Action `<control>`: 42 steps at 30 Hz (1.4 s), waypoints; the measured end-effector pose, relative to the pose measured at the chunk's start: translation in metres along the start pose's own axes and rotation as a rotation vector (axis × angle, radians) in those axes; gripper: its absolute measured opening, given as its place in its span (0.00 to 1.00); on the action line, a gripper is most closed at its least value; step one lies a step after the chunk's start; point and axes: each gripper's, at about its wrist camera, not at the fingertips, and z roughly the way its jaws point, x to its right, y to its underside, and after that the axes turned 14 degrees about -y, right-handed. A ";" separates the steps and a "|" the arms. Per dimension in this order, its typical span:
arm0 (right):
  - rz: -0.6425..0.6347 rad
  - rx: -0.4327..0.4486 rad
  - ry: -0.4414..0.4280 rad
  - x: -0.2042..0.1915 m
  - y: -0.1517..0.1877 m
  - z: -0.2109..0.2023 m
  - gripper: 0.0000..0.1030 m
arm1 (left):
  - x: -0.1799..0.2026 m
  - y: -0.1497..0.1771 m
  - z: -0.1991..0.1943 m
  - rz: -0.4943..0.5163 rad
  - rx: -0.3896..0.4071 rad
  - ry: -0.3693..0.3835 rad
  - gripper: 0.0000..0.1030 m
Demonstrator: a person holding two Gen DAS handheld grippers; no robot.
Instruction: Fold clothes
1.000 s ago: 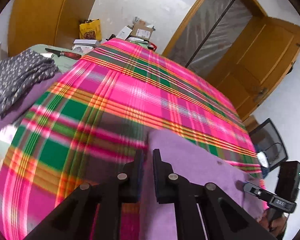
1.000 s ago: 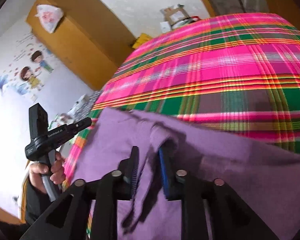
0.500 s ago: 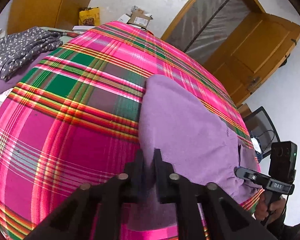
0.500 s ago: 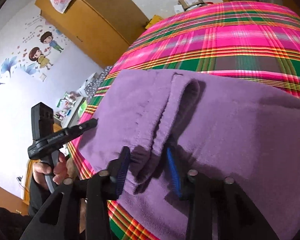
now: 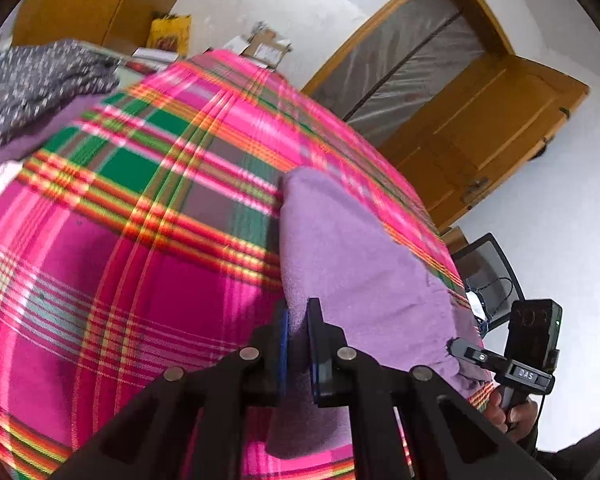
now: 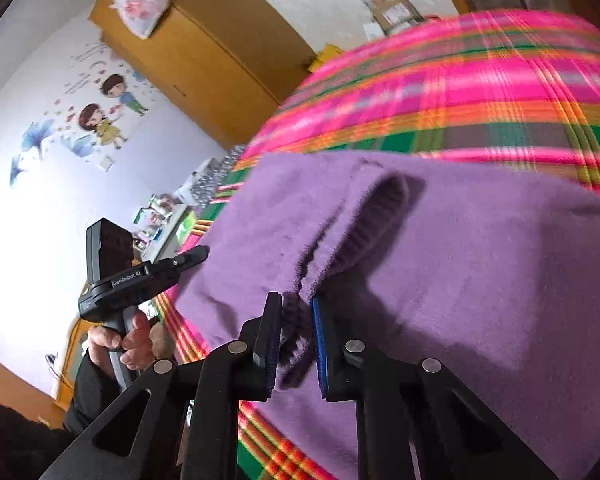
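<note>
Purple fleece garment (image 6: 460,264) lay flat on the pink-and-green plaid bed cover (image 5: 148,248), near the bed's front edge. Left claw (image 5: 298,344) was clamped on the garment's near left edge, fabric pinched tight between the pads. Right claw (image 6: 296,344) was closing on a bunched ribbed cuff at the garment's near edge; cloth sat between the jaws, pads pressing it from both sides. Each claw showed in the other's view, held by a hand (image 6: 128,340) in a dark sleeve, fingers on the grip. Grey patterned garment (image 5: 40,84) lay heaped at the far left of the bed, well apart. Wooden wardrobe (image 6: 204,48) and door (image 5: 488,128) stood behind; far edges blurred.
</note>
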 end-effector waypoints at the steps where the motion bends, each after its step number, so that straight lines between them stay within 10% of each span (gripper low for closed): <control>1: 0.000 -0.013 0.014 0.002 -0.001 0.003 0.15 | 0.000 -0.001 0.002 0.004 -0.004 -0.002 0.08; 14: 0.019 -0.064 0.000 0.006 0.006 -0.001 0.34 | 0.005 0.023 -0.007 0.020 -0.077 -0.067 0.24; 21: -0.012 -0.088 -0.025 0.004 0.007 0.010 0.16 | 0.011 0.028 -0.017 0.089 -0.053 -0.095 0.09; 34: 0.030 0.022 0.069 0.015 -0.018 -0.003 0.37 | 0.017 -0.010 -0.014 0.188 0.019 -0.144 0.19; 42: 0.043 0.086 0.097 0.019 -0.029 0.003 0.23 | 0.071 -0.035 0.019 0.262 0.053 -0.155 0.20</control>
